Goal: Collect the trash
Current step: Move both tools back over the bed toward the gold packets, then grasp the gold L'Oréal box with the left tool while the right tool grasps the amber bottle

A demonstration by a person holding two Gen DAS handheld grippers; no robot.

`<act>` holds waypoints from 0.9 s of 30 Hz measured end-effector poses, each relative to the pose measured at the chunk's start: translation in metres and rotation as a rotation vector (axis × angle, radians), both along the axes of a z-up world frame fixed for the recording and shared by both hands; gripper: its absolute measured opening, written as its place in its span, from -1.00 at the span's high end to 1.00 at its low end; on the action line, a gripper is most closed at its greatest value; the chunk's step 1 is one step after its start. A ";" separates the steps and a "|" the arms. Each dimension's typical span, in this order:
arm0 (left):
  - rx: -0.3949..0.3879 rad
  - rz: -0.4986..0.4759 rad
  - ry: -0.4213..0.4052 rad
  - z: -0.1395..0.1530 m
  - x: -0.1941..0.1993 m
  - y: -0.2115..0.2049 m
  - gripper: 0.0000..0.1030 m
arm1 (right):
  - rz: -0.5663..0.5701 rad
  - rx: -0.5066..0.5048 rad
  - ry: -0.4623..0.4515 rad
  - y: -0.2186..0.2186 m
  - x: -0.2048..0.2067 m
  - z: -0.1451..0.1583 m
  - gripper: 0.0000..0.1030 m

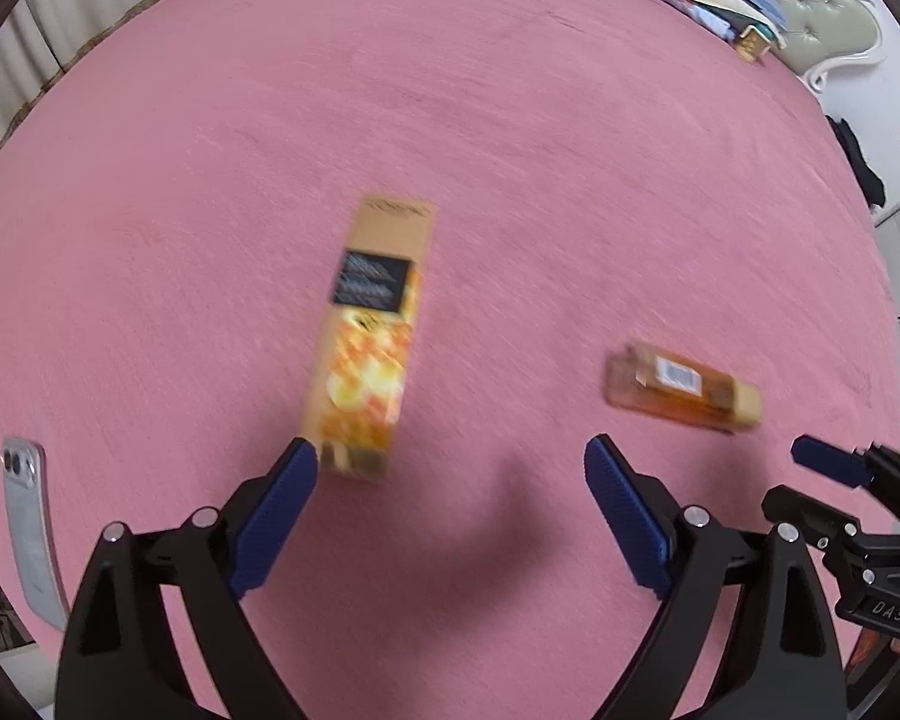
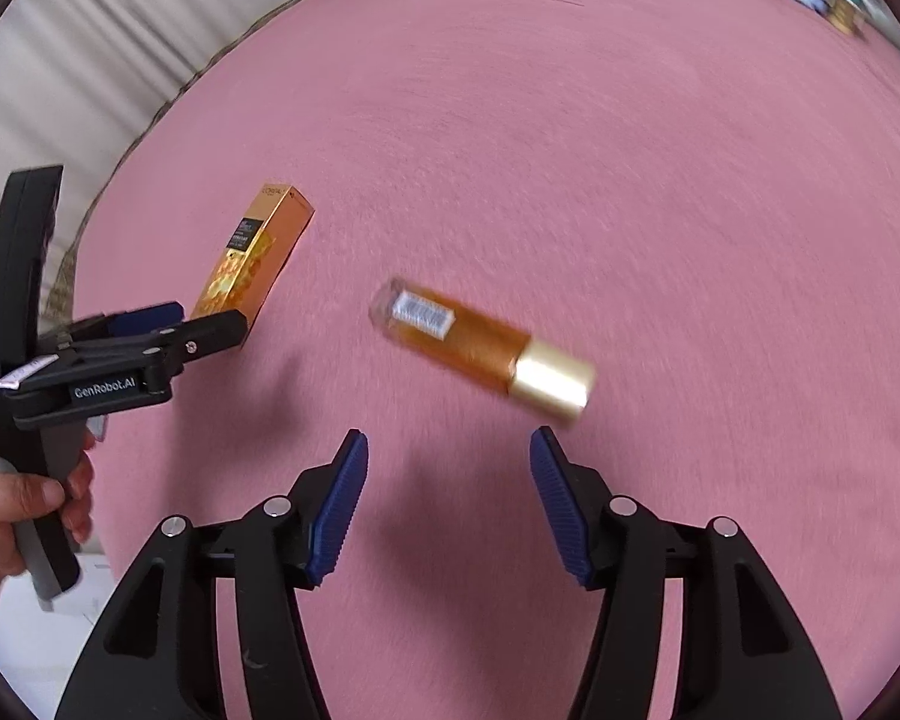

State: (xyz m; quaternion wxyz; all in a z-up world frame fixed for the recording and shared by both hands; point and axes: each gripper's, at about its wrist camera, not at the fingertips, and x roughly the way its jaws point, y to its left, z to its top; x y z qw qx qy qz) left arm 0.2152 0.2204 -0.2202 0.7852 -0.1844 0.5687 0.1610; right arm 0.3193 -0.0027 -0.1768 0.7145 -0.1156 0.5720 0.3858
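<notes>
An orange carton [image 1: 369,336] lies flat on the pink bedspread [image 1: 450,120], its near end beside the left pad of my left gripper [image 1: 450,459], whose jaws stand wide open and empty. To its right lies an amber bottle with a gold cap [image 1: 681,387]. In the right wrist view that bottle [image 2: 486,348] lies just ahead of my right gripper [image 2: 449,450], which is open with nothing between its pads. The carton [image 2: 252,258] shows there at the left, behind the left gripper held in a hand [image 2: 6,516]. Both views are motion-blurred.
A white phone [image 1: 27,516] lies at the bed's left edge. Pillows and a tufted headboard [image 1: 810,0] sit at the far right, with a small gold box [image 1: 753,42] near them. Curtains [image 2: 90,30] hang beyond the bed's far left edge.
</notes>
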 end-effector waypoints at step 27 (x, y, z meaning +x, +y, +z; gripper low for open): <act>0.077 -0.001 0.107 -0.048 0.044 0.008 -0.05 | 0.099 -0.113 0.043 0.038 0.034 -0.057 0.28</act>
